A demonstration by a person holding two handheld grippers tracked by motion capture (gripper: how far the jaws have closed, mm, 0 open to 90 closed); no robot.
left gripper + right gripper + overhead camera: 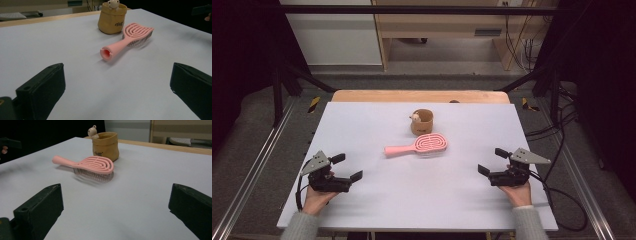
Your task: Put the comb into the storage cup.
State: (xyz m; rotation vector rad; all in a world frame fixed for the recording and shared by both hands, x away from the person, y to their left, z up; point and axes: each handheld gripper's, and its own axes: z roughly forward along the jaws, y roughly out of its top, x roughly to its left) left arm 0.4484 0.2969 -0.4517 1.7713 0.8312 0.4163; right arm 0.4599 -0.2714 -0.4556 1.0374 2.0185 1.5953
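The pink brush (pixel 419 145) is laid just in front of the tan pouch (pixel 422 121), w/ left gripper (pixel 347 167) & right gripper (pixel 492 161) held wide apart, nothing grasped, ready to reach.

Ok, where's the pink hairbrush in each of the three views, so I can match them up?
High view: pink hairbrush mid-table, handle pointing left.
Left gripper view: upper centre-right, hollow handle end toward the camera.
Right gripper view: upper centre-left, bristles down, handle pointing left.
Shared landmark: the tan pouch with a small figure on its rim stands just behind the brush head.
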